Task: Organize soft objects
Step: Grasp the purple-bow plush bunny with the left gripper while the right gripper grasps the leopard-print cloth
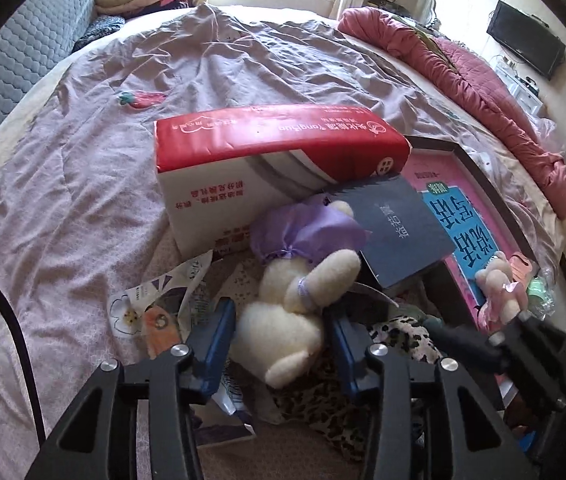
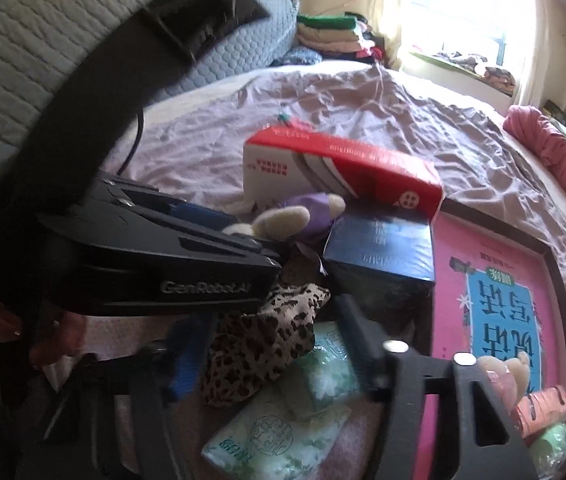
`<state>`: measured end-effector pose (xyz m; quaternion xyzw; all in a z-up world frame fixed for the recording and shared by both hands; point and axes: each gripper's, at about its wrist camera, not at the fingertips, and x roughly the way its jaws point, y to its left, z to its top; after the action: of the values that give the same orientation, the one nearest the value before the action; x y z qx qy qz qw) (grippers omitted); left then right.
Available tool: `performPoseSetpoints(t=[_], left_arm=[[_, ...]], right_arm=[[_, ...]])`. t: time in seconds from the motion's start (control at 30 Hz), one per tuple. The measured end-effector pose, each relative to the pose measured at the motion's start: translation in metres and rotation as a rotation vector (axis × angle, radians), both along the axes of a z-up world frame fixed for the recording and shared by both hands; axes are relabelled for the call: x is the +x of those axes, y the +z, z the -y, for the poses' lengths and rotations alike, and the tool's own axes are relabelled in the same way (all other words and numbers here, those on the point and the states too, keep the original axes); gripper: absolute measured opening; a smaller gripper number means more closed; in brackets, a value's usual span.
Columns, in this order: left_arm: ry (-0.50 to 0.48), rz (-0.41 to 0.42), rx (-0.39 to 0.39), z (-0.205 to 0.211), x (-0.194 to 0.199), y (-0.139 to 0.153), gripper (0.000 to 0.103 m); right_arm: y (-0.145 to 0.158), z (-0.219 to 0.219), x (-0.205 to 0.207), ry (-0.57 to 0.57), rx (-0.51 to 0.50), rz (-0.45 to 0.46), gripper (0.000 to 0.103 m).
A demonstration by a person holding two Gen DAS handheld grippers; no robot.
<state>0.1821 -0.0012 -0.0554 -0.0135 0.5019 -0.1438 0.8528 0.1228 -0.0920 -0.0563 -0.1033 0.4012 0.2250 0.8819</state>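
Observation:
A white plush toy (image 1: 283, 332) in a purple dress lies head away in a heap on the bed. My left gripper (image 1: 281, 340) is shut on its body, a blue pad against each side. From the right wrist view the left gripper (image 2: 251, 236) reaches in from the left onto the plush toy (image 2: 283, 216). My right gripper (image 2: 267, 344) is shut on a bunched leopard-print cloth (image 2: 259, 340), which fills the gap between its fingers. That leopard-print cloth (image 1: 403, 336) lies just right of the left gripper, with the right gripper's fingers (image 1: 463, 344) beside it.
A red-and-white tissue box (image 1: 275, 148) leans over the heap, a dark blue book (image 1: 399, 228) beside it. A pink book (image 1: 463, 208) lies in a dark frame with a small pink plush (image 1: 499, 288). Green tissue packs (image 2: 283, 432) lie under the cloth. A hand (image 2: 3, 320) holds the left gripper.

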Motion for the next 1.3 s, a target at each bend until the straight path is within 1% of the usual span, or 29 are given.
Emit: performPoseSetpoints(t=[0.03,0.1,0.13,0.17,0.33,0.43,0.63,0.8,0.93,1.07,1.3], left_arm=[[-0.002,0.005,0.001,0.000,0.000,0.000,0.045],[0.000,0.014,-0.003,0.000,0.000,0.001,0.044],[0.000,0.013,-0.008,-0.001,0.000,0.001,0.044],[0.002,0.011,-0.014,-0.001,0.001,0.000,0.043],[0.003,0.032,-0.040,-0.003,0.000,0.003,0.040],[0.003,0.052,-0.066,-0.005,-0.003,0.009,0.039],[0.008,0.088,-0.087,-0.007,-0.009,0.022,0.039],[0.016,0.105,-0.101,-0.007,-0.012,0.025,0.039],[0.034,0.089,-0.108,-0.009,-0.011,0.020,0.038],[0.063,0.102,-0.148,-0.018,-0.016,0.025,0.038],[0.074,0.165,-0.124,-0.019,-0.032,0.045,0.038]], right_arm=[[-0.003,0.001,0.001,-0.005,0.000,-0.007,0.037],[-0.007,0.004,0.004,-0.007,0.008,-0.029,0.030],[-0.008,0.005,0.005,-0.001,0.019,-0.041,0.021],[-0.010,0.006,0.006,0.000,0.023,-0.049,0.019],[-0.009,0.013,0.006,-0.008,0.073,-0.058,0.011],[-0.004,0.019,0.003,-0.013,0.112,-0.052,0.009],[0.010,0.031,-0.006,-0.021,0.182,-0.024,0.008],[0.021,0.038,-0.010,-0.028,0.198,0.001,0.008],[0.022,0.048,-0.014,-0.051,0.214,-0.006,0.008],[0.026,0.058,-0.019,-0.072,0.233,-0.001,0.008],[0.041,0.070,-0.022,-0.105,0.251,0.037,0.008]])
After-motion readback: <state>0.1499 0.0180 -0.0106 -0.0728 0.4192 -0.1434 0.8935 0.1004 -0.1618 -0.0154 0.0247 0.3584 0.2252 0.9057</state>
